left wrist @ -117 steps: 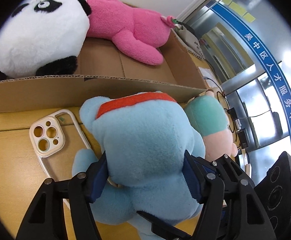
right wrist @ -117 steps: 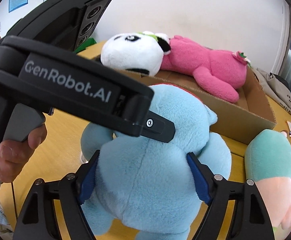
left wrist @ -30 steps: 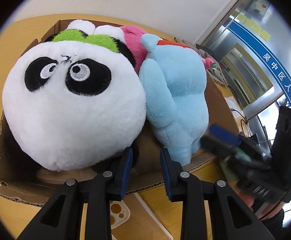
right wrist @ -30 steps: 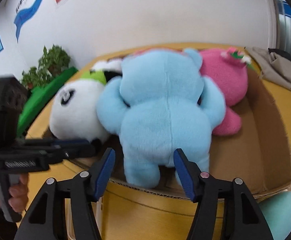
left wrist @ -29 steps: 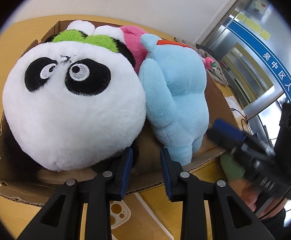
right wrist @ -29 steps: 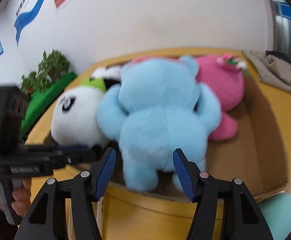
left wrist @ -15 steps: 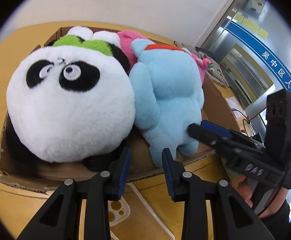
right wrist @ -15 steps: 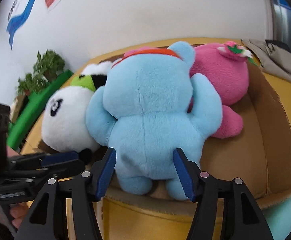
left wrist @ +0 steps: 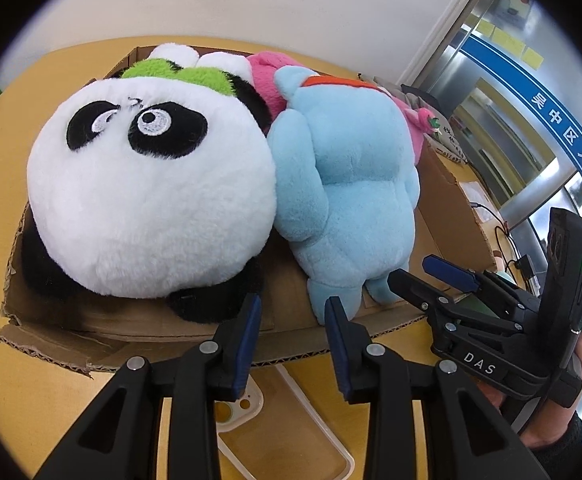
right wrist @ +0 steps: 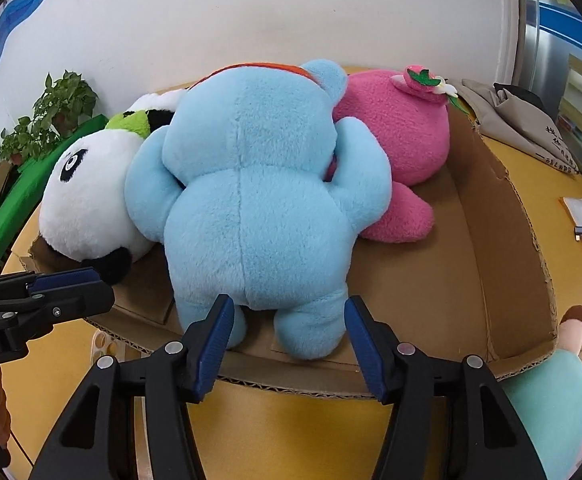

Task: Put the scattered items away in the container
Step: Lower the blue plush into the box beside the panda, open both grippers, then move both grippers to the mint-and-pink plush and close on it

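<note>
Inside the shallow brown cardboard box (right wrist: 503,240), the light-blue plush toy with an orange collar (right wrist: 251,200) lies face down with its back up, wedged between the round white-and-black panda plush with a green tuft (left wrist: 151,200) on one side and the pink plush with a strawberry on its head (right wrist: 395,132) on the other, touching both. Its feet point at the near wall of the box. The right gripper (right wrist: 290,308) hangs over that near wall with its blue pads drawing together; the blue toy's feet sit between the tips and a little beyond them, and the pads do not press on it. The left gripper (left wrist: 291,312) hovers beside it at the same wall, its jaws only narrowly apart and holding nothing, aimed at the gap between the panda's black paw and the blue toy's foot. On the yellow wooden table (right wrist: 291,432) under the left gripper lies a clear phone case with a cream camera surround (left wrist: 247,400), just outside the box. A teal-and-peach plush (right wrist: 547,400) rests on the table by the box's near right corner, outside it.
</note>
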